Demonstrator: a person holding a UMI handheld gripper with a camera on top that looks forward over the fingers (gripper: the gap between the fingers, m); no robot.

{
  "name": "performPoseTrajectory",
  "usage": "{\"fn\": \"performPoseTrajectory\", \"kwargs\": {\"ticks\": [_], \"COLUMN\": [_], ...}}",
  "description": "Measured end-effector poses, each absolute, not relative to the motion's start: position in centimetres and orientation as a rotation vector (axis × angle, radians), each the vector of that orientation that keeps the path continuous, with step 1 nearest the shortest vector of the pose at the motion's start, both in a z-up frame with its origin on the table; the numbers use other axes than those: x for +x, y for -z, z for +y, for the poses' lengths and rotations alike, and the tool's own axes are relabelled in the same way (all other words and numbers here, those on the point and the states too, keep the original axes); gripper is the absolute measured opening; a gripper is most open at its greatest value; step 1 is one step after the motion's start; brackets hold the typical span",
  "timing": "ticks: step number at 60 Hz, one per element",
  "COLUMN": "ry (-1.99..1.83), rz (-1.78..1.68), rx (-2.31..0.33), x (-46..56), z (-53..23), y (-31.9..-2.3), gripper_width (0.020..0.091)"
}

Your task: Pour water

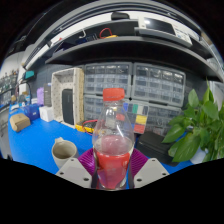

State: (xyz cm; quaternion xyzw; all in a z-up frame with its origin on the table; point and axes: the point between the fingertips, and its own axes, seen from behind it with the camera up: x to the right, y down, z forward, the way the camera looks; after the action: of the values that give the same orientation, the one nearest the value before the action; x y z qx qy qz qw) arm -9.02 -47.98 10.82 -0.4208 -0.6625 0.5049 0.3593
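**Bottle upright between the fingers, cup beside it**

A clear plastic bottle [113, 140] with a red cap stood upright between the gripper [112, 172] fingers, its lower half filled with red liquid and the upper half looking empty. The cap was on. The purple pads [87, 160] flanked the bottle's base on either side; whether they pressed on it could not be made out. A small tan cup [64, 151] stood upright on the blue surface [35, 143] just beside the bottle, its mouth open upward; what it held could not be told.
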Motion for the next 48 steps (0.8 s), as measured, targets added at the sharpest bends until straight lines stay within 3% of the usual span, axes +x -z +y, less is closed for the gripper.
{"fn": "performPoseTrajectory", "kwargs": {"ticks": [12, 21, 33, 35, 39, 48], "ry": [-1.379, -1.429, -1.424, -1.4, -1.391, -1.338], "rz": [-1.634, -1.568, -1.594, -1.618, -1.627, -1.621], "rx": [-1.124, -1.094, -1.117, -1.149, -1.176, -1.179], "x": [-9.5, -9.4, -9.1, -9.1, -8.6, -5.7], "z": [-48.4, -48.3, -48.0, -47.7, -47.4, -45.8], "y": [-9.4, -9.9, -9.3, -8.6, -8.3, -8.1], "gripper_width": [0.0439, 0.0426, 0.0574, 0.0696, 0.077, 0.0771]}}
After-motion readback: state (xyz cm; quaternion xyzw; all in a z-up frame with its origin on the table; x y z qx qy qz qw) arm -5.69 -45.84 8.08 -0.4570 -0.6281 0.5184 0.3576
